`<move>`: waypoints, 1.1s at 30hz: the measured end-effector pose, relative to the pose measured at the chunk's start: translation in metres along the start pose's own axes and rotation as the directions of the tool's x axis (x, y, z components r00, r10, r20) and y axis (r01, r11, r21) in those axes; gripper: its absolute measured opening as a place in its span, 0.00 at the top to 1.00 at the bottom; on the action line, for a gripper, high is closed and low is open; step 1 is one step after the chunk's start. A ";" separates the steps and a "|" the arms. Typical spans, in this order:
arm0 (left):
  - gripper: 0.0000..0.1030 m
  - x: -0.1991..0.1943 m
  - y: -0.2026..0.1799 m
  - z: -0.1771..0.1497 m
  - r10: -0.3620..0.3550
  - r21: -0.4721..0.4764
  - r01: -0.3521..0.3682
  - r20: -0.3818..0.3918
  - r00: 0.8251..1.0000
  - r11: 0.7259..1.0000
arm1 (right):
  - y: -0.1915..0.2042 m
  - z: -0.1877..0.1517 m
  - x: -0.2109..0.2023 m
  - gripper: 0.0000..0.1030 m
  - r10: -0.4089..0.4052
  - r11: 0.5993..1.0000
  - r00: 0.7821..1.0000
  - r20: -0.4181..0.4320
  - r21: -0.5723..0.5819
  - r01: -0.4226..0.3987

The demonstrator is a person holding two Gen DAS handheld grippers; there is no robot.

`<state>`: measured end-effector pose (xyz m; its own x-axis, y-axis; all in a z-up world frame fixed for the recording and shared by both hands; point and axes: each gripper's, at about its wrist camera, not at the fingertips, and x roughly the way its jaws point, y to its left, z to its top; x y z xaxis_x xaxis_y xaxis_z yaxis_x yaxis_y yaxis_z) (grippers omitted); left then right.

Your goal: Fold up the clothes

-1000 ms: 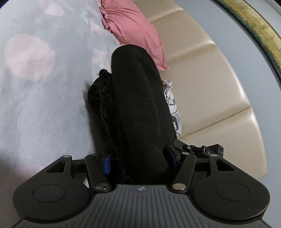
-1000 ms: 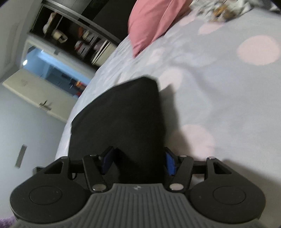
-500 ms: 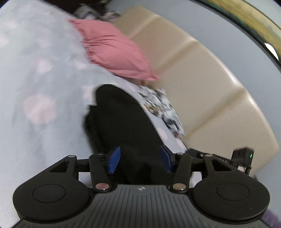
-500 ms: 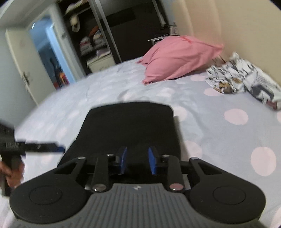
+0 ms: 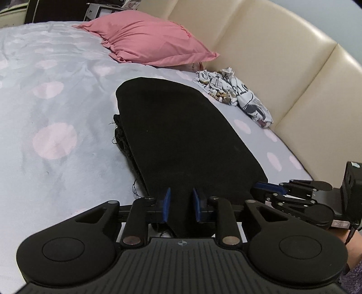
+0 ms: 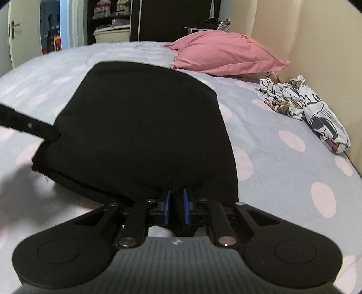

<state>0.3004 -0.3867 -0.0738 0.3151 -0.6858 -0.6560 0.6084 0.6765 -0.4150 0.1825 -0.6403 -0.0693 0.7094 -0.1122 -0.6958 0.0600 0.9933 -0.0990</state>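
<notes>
A black garment point(image 5: 181, 140) lies folded on the bed point(image 5: 56, 108), stretching away from both tools toward the pink pillow point(image 5: 153, 45). The left tool point(image 5: 180, 208) has its blue pads narrowed on the garment's near edge, cloth bunched between them. The right tool point(image 6: 176, 209) is pinched almost closed on the same near edge, further toward the headboard side. The sheet is pale lilac-grey with soft pink dots and faint creases. A frayed, threaded edge shows along the garment's left side. A crumpled printed cloth point(image 5: 235, 95) sits near the cream padded headboard point(image 5: 282, 67), apart from the garment and just beyond the pillow's corner. From the right tool's view, dark shelves point(image 6: 108, 20) holding boxes and baskets stand past the bed's far end, beside an open doorway point(image 6: 51, 27) and a pale door point(image 6: 20, 34).
</notes>
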 end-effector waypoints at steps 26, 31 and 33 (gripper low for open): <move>0.41 -0.253 -0.045 -0.023 0.095 0.181 -0.124 0.165 0.982 0.976 | 0.127 0.069 -0.230 0.21 0.075 0.965 0.982 0.171 0.235 -0.115; 0.33 -0.311 -0.053 -0.051 0.144 0.214 -0.191 0.217 0.965 0.958 | 0.185 0.066 -0.268 0.14 0.129 0.971 0.966 0.225 0.168 -0.169; 0.30 -0.332 -0.054 -0.064 0.167 0.226 -0.225 0.251 0.954 0.948 | 0.210 0.063 -0.280 0.11 0.132 0.976 0.959 0.250 0.136 -0.170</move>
<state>0.1164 -0.1785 0.1258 0.5847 -0.6085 -0.5366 0.6704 0.7348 -0.1029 0.0406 -0.3990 0.1493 0.8637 0.0309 -0.5031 0.0337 0.9923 0.1188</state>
